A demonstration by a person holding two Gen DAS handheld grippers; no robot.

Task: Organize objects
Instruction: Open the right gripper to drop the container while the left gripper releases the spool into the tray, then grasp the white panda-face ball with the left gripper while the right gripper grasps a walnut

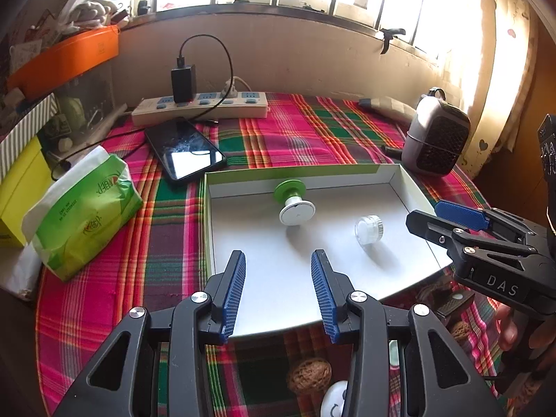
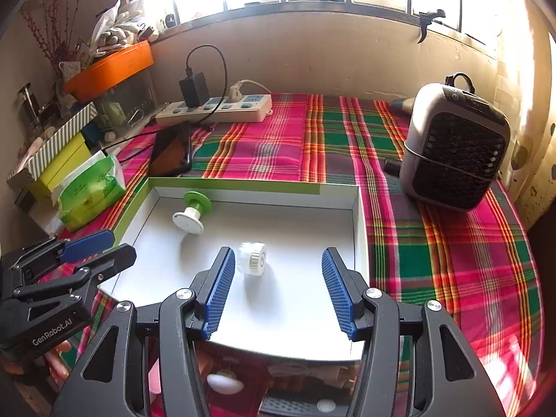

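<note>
Our left claw (image 1: 278, 292) and right claw (image 2: 274, 292), both at the bottom middle, are wide apart and hold nothing. Past them, the green-and-white plastic spool (image 1: 293, 201) and small clear round jar (image 1: 369, 230) lie in the shallow white cardboard box (image 1: 413, 187), so we can fetch more.

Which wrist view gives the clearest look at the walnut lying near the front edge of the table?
The left wrist view: the walnut shows whole between the left gripper's arms, its wrinkled shell plain, just ahead of the white tray. In the right wrist view I cannot pick it out below the tray's near edge.
</note>
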